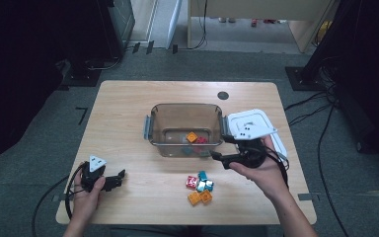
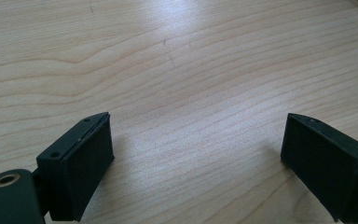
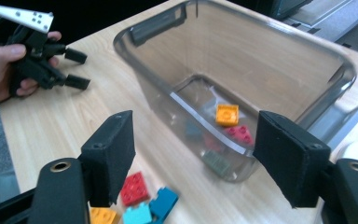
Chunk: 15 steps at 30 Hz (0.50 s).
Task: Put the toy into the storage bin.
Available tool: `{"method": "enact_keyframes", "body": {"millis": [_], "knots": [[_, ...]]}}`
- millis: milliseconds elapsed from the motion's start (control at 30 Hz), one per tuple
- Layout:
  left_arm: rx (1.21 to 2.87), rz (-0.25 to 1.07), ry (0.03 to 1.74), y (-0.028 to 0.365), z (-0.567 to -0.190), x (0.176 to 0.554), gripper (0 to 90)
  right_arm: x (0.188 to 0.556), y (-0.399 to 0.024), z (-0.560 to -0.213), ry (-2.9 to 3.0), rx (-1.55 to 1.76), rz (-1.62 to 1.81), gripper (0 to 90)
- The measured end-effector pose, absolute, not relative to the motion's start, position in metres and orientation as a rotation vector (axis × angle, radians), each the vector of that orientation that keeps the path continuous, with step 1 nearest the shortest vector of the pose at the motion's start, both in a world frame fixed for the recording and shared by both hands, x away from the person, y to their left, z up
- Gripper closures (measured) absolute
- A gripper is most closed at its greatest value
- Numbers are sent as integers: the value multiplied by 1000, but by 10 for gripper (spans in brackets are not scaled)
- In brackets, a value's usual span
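Bricks (image 1: 200,184) lie loose on the table (image 1: 128,123) just before the bin (image 1: 183,129); small, light, rigid, slick plastic; grip across flat sides, not studs; right gripper (image 1: 217,159) wide, empty; left gripper (image 1: 121,176) wide, empty, resting apart

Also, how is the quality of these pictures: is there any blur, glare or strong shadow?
High view: even light on the table, dark corners around it. Left gripper view: sharp wood grain, a pale glare band across it, soft shadows beside the left gripper. Right gripper view: the loose bricks look smeared, and the clear bin wall reflects a bright streak.
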<state>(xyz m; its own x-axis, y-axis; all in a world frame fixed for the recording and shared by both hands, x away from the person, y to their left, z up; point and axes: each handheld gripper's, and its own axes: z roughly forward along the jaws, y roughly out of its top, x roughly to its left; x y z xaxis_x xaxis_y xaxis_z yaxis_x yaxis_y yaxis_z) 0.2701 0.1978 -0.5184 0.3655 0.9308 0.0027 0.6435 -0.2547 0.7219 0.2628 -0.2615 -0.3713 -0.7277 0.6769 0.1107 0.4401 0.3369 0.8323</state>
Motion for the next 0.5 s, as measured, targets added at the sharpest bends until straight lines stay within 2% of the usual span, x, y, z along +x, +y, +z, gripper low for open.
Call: {"method": "enact_keyframes", "body": {"millis": [233,500], "knots": [[1994,584,1360,198,-518,270,91,242,-264,-411,2382,1011,1326,359],[1993,584,1360,198,-519,270,91,238,-265,-466,2409,1012,1284,443]]}}
